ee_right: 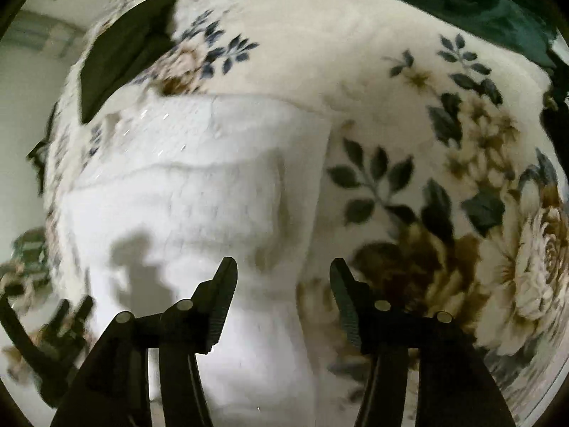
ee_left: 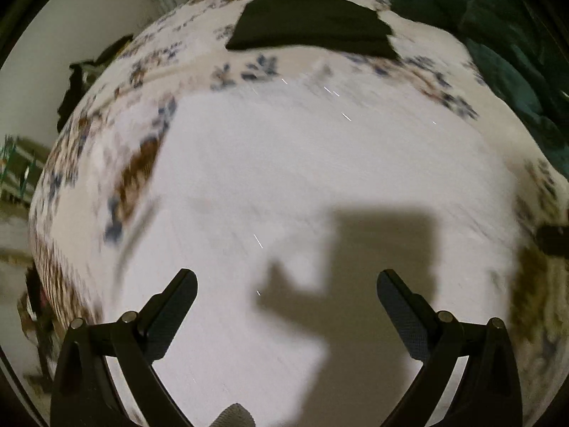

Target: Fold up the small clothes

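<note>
Spread across the bed was a cream floral blanket (ee_right: 409,163), and on it lay the white garment (ee_right: 199,185), a knitted piece that already looked folded over on itself, with a ridge running left to right across its far part. In the right wrist view its long axis ran from near to far, and its right edge dropped away toward the near side just between the gripper's fingers. The right gripper (ee_right: 283,277) hung over that edge, released, jaws parted with nothing caught between them; the left finger stood above white cloth, the right finger above the blanket's brown flowers. The left gripper (ee_left: 286,284) was likewise released and empty, poised over the broad white middle of the garment (ee_left: 284,163), its own shadow falling on the cloth beneath. At the far left of the bed lay a black folded cloth (ee_left: 309,21), well apart from the white one, and a dark green cover (ee_left: 498,35) was bunched at the far right. Judging by this, the right gripper sat nearer the garment's free edge, so any next fold would probably start from that side and carry leftward.
</note>
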A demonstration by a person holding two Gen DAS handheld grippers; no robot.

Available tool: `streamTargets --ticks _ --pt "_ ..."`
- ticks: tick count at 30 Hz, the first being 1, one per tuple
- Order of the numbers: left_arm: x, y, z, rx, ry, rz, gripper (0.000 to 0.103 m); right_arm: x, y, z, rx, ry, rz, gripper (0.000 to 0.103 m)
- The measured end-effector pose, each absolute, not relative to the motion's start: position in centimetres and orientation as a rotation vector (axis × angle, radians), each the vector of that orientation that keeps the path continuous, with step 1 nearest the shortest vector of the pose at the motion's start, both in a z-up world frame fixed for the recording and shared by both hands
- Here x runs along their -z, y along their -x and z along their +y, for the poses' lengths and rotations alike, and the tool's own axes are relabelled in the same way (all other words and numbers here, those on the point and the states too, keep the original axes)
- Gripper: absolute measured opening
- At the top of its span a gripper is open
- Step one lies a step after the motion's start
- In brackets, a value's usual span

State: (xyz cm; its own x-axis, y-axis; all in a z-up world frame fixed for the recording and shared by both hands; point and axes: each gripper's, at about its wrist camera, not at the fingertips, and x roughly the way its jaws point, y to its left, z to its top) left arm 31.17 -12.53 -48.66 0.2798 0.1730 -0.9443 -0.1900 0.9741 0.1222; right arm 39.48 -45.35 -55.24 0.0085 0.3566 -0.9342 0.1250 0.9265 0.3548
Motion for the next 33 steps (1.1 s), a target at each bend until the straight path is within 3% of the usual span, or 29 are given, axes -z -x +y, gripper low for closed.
streamTargets --ticks 13,17,30,33 --pt "53.2 -20.4 -27.6 -0.281 0.213 1.5 0.103 55.2 -41.8 -53.7 -0.361 -0.256 1.627 0.057" --pt "54.8 -19.5 -29.0 -0.298 0.214 1.526 0.103 57.0 -43.5 -53.6 -0.401 -0.259 1.642 0.072" --pt "59.6 -16.1 -29.6 -0.366 0.165 1.566 0.103 64.7 -48.1 -48.9 -0.492 -0.564 1.692 0.073" --pt "60.2 -15.2 -29.5 -0.352 0.164 1.559 0.098 65.8 -48.7 -47.8 -0.511 -0.654 1.692 0.073"
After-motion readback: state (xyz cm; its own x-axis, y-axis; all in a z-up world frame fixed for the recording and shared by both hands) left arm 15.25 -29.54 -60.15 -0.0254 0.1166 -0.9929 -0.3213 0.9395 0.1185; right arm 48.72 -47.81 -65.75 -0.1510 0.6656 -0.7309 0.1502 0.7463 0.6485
